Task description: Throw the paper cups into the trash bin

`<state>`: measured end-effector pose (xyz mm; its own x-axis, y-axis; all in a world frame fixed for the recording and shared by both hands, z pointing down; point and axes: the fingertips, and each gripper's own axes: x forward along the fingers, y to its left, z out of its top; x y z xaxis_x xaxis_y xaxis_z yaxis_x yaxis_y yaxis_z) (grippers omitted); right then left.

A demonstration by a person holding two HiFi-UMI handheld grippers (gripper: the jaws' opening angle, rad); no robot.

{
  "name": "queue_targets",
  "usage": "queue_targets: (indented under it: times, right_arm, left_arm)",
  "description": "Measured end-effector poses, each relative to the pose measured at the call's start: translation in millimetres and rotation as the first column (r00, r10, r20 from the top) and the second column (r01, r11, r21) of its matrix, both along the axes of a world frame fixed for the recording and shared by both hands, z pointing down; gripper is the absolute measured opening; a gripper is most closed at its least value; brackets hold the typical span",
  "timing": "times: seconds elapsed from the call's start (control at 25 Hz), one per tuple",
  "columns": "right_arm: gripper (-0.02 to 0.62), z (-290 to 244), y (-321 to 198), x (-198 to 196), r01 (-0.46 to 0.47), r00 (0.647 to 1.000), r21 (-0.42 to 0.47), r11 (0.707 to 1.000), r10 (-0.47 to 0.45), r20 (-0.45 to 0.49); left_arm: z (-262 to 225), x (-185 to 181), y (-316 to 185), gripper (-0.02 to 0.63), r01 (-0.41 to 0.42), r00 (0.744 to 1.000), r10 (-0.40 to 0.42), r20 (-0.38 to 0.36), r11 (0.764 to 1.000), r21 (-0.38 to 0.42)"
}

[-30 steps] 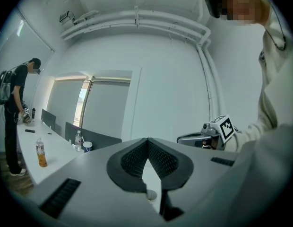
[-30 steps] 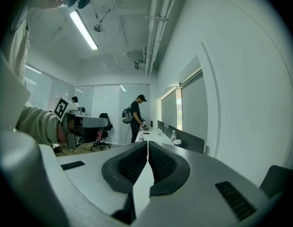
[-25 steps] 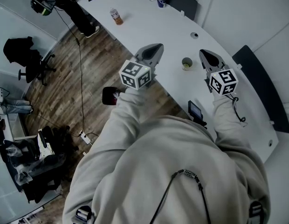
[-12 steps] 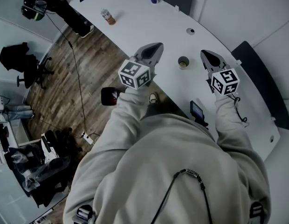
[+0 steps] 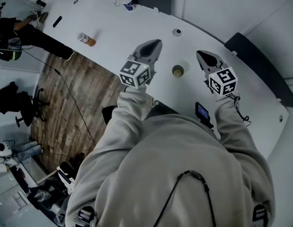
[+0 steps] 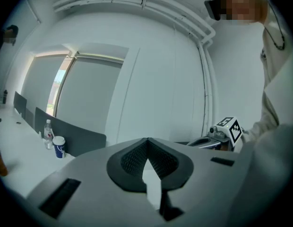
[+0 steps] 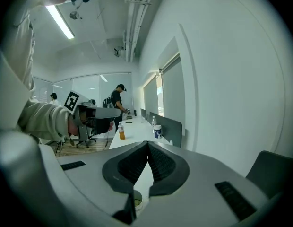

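Grey left gripper (image 5: 157, 42): jaws together, holding nothing.
Right gripper (image 5: 200, 54): pressed together too (empty).
Paper cup (image 5: 177, 71): on white table (image 5: 113, 37), between both grippers, untouched.

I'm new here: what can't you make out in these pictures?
Trash bin: in no view; the person blocks much floor in the head view.
Cup contents: too small in the head view; the right tool covers most of it in the right gripper view.
Blue cup print: too small everywhere.
Left gripper view: the left tool fills the lower picture, so no near cup shows.
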<state>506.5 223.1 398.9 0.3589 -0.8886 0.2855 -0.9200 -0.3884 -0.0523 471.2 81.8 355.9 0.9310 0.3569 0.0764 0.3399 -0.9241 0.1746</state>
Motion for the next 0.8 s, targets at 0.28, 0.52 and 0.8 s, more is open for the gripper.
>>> queue_targets:
  times: [0.28, 0.52, 0.8]
  right_arm:
    - [0.018, 7.2, -10.0, 19.4, -0.139, 0.99, -0.027, 0.99, 0.14, 0.025]
    - [0.018, 6.3, -15.2, 36.5, -0.22, 0.975, -0.056, 0.974, 0.221, 0.019]
    - [0.018, 13.5, -27.8, 57.5, -0.227, 0.974, -0.052, 0.973, 0.228, 0.016]
  left_arm:
    - [21.9, 37.8, 2.6, 0.005, -0.187, 0.982, 0.185, 0.043, 0.981, 0.051]
    - [35.7, 66.6, 6.3, 0.005, -0.292, 0.955, 0.29, 0.059, 0.956, 0.031]
    - [49.7, 95.0, 12.4, 0.005, -0.327, 0.943, 0.326, 0.061, 0.945, 0.009]
